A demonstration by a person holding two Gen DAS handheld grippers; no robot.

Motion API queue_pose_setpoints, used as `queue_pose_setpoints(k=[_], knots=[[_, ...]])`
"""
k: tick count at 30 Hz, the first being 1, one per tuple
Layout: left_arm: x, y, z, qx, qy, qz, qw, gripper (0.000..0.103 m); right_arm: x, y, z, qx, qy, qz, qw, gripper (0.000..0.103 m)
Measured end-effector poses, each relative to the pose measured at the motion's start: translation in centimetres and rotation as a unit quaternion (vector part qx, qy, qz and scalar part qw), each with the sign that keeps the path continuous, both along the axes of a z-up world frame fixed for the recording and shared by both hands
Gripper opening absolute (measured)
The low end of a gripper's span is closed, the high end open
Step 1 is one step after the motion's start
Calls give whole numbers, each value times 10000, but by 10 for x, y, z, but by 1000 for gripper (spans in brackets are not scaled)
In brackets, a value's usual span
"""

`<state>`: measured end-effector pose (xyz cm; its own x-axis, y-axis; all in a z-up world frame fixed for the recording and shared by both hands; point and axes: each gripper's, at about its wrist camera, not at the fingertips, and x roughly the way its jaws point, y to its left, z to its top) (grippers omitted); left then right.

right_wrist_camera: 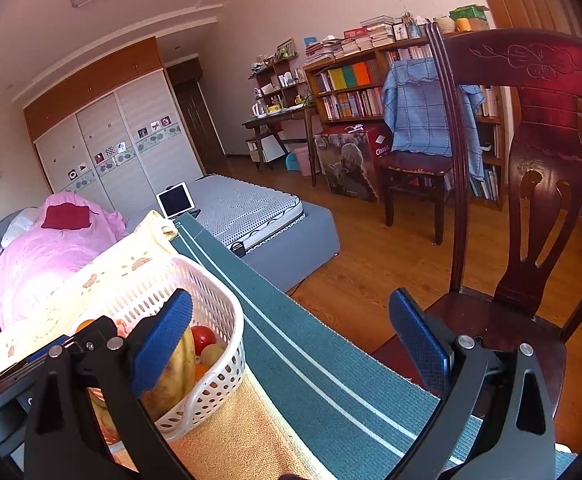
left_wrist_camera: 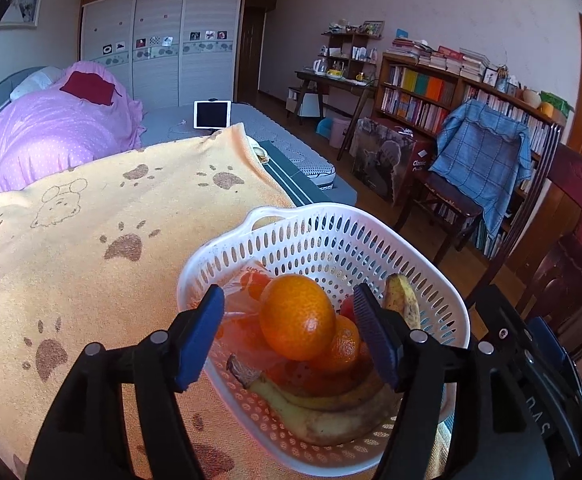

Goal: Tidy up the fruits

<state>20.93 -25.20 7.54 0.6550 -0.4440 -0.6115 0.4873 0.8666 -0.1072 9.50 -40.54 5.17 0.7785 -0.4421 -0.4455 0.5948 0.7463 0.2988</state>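
Observation:
A white perforated basket (left_wrist_camera: 431, 280) stands on a yellow paw-print towel (left_wrist_camera: 91, 240). It holds a large orange (left_wrist_camera: 297, 316), a smaller orange (left_wrist_camera: 345, 344), bananas (left_wrist_camera: 331, 412), a red fruit and a plastic bag. My left gripper (left_wrist_camera: 291, 336) hovers open over the basket, its blue pads either side of the large orange without touching it. My right gripper (right_wrist_camera: 291, 344) is open and empty, to the right of the basket (right_wrist_camera: 227, 320), above a green mat (right_wrist_camera: 311, 360). A banana (right_wrist_camera: 179, 376) and a red fruit (right_wrist_camera: 204, 338) show there.
A dark wooden chair (right_wrist_camera: 531, 200) stands close on the right. A second chair with a blue cloth (right_wrist_camera: 423, 120), a bookshelf (left_wrist_camera: 431, 92) and a bed with a pink cover (left_wrist_camera: 43, 132) lie beyond. A tablet (left_wrist_camera: 212, 114) leans on the bed.

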Motion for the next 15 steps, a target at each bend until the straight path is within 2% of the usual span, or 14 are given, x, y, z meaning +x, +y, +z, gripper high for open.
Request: queue_pose_setpoints(k=[3,8,15], knots=[[-1,4,1,1,-67,122,9999,79,-1,-1,0,18,0,-70,10000,100],[-7,8,8,87,-328,250,9991,82,-3,-1,-1,26,-18,-110,9999,100],[-21,6,15,455,-788,380,9951,89,-3,-1,-1,24,-27,-131,9999,100]])
